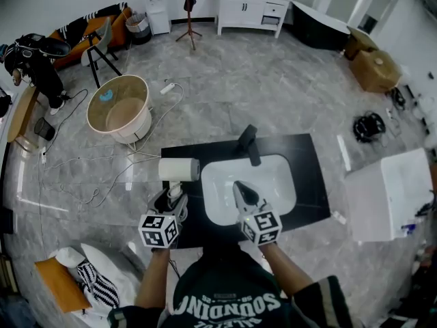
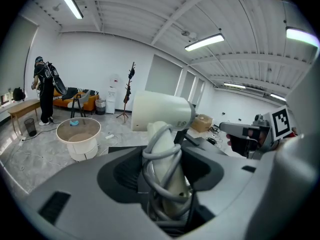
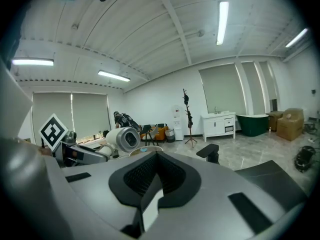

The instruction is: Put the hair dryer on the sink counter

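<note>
A cream hair dryer (image 1: 179, 169) with its grey cord wound round the handle is upright over the left end of the black sink counter (image 1: 308, 162). My left gripper (image 1: 172, 200) is shut on that handle; in the left gripper view the dryer (image 2: 162, 113) rises from between the jaws of the left gripper (image 2: 165, 184). My right gripper (image 1: 243, 193) hangs over the white basin (image 1: 276, 180), jaws together and nothing in them. The right gripper view shows its own closed right gripper (image 3: 150, 199) and the dryer (image 3: 122, 139) off to the left. A black faucet (image 1: 247, 143) stands behind the basin.
A round cream tub (image 1: 119, 108) stands on the floor at the far left, with white cables (image 1: 102, 162) trailing near it. A white box (image 1: 389, 193) is at the right of the counter. Cushions (image 1: 89, 272) lie at the near left. A person (image 1: 34, 67) stands far left.
</note>
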A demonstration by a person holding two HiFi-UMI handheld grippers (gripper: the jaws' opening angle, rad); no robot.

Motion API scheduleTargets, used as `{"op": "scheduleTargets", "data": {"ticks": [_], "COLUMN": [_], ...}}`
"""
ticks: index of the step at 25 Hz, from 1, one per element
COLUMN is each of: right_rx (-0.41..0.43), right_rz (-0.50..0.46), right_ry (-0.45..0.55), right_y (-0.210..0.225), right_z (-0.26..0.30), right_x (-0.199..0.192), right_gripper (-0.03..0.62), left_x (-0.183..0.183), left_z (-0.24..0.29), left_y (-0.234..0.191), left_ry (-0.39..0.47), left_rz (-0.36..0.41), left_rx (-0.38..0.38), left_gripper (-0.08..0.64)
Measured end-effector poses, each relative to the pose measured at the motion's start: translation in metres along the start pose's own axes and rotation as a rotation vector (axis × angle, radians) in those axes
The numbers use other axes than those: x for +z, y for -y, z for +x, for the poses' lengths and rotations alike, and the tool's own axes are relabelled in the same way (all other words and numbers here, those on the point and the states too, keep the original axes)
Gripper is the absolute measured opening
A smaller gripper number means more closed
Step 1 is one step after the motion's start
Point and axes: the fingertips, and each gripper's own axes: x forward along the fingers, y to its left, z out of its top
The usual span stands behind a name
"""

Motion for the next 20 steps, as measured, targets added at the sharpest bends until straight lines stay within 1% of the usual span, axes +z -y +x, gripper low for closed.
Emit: {"op": "scheduleTargets", "data": {"ticks": [5,12,16,20], "right_rx": [0.025,0.060,0.081,0.084], "right_rz": [-0.011,-0.004,-0.007,0.001], "right_ry": [-0.009,-0.031,-0.039,-0.058], "right_y": [0.012,0.018,0.023,0.028], "right_z": [0.005,0.013,0.019,0.022], "right_x": [-0.002,-0.010,-0.011,-0.018], "right_gripper": [0.000,0.000,0.000,0.000], "left_x": [0.005,0.007,0.012,0.011], "left_z": [0.009,0.016,0.023,0.035], "left_y": [0.004,0.003,0.000,-0.007], "left_ry": [-0.001,-0.007,-0.012,-0.024], "left_rz": [-0.011,-0.017,-0.017,-0.020], "left_rx": [0.026,0.061,0.072,0.079], "left_gripper": [0.239,0.238,0.239,0.239]}}
